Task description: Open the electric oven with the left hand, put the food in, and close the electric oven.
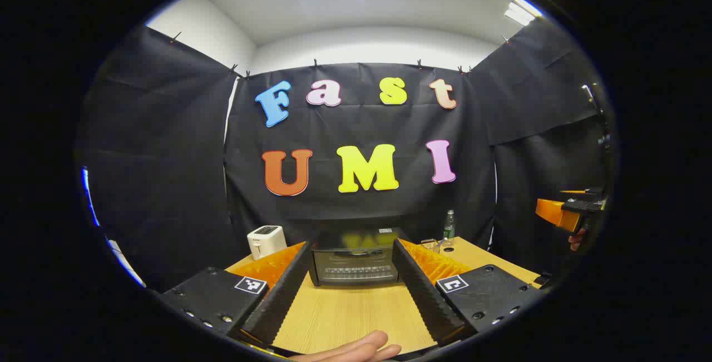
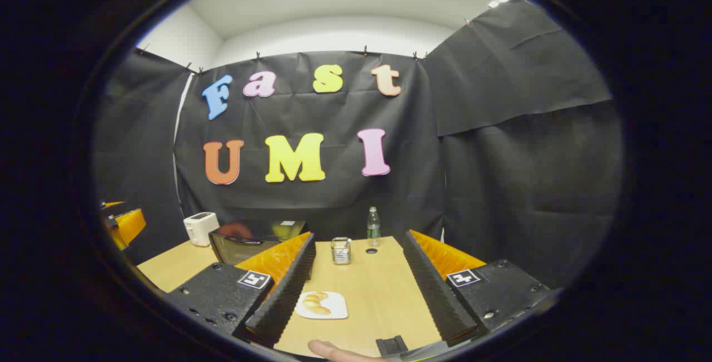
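Observation:
The black electric oven stands at the back of the wooden table with its glass door closed. My left gripper is open and empty, well short of the oven, which shows between its fingers. In the right gripper view the oven is at the left. A white plate with a golden pastry lies on the table close to my right gripper's left finger. My right gripper is open above the table with nothing in it.
A white toaster stands left of the oven and a small bottle to its right. A metal wire holder sits in front of the bottle. A person's fingers show at the bottom edge. Black cloth walls enclose the table.

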`<state>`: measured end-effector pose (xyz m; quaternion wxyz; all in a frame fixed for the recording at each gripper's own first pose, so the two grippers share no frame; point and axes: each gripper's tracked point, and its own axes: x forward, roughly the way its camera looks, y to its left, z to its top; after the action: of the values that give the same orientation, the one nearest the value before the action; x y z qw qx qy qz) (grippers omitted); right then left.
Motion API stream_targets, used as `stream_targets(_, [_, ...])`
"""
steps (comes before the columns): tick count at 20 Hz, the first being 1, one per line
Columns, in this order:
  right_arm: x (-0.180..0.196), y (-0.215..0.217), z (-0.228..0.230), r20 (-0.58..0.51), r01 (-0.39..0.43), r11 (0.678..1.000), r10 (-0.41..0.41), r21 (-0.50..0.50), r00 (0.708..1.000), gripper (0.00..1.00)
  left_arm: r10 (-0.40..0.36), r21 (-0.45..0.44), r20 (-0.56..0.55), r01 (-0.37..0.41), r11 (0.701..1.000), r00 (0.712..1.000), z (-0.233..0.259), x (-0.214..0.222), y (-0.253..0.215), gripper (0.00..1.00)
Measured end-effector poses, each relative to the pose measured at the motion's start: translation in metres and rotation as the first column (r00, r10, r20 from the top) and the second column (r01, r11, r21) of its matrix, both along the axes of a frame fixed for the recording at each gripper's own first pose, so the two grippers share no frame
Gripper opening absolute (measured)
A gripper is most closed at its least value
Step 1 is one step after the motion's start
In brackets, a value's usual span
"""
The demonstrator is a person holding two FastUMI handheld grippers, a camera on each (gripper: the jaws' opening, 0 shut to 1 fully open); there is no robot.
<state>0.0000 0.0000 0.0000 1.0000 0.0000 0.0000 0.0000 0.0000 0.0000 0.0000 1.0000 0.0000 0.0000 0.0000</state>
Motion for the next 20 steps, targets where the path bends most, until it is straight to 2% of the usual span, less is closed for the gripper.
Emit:
stream_targets(5, [-0.004, -0.003, 0.001, 0.018, -0.006, 1.0, 0.006, -0.001, 1.0, 0.96, -0.064, -0.061, 0.002, 0.064, 0.996, 0.998, 0.001, 0.0, -0.007, 0.95])
stream_targets(9, [-0.001, -0.001, -0.001, 0.022, -0.034, 0.999, 0.034, 0.004, 0.999, 0.96, -0.05, -0.072, 0.017, 0.051, 0.996, 0.999, 0.003, 0.004, 0.001, 0.95])
stream_targets(10, [0.0, -0.003, -0.003, 0.021, -0.034, 0.999, 0.034, 0.006, 0.999, 0.96, -0.055, -0.071, 0.024, 0.057, 0.996, 0.998, 0.004, 0.006, -0.001, 0.87])
stream_targets(11, [0.0, -0.005, -0.002, 0.026, -0.033, 0.999, 0.033, 0.008, 0.999, 0.96, -0.073, -0.073, 0.028, 0.074, 0.995, 0.997, 0.003, 0.009, -0.003, 0.86])
stream_targets(12, [0.001, -0.007, -0.004, 0.026, -0.031, 0.999, 0.031, 0.011, 0.999, 0.96, -0.094, -0.081, 0.028, 0.096, 0.992, 0.995, 0.002, 0.013, -0.009, 0.93])
stream_targets(14, [0.001, -0.011, -0.005, 0.025, -0.032, 0.999, 0.031, 0.024, 0.999, 0.96, -0.113, -0.096, 0.019, 0.114, 0.989, 0.993, 0.001, 0.021, -0.011, 0.93])
stream_targets(17, [0.001, -0.017, -0.003, 0.036, -0.045, 0.997, 0.043, 0.06, 0.998, 0.96, -0.101, -0.088, 0.011, 0.102, 0.991, 0.995, -0.001, 0.049, -0.004, 0.93])
stream_targets(20, [0.003, -0.024, -0.005, 0.053, -0.046, 0.997, 0.043, 0.054, 0.998, 0.96, -0.141, -0.103, -0.051, 0.135, 0.985, 0.989, -0.021, 0.087, -0.007, 0.93])
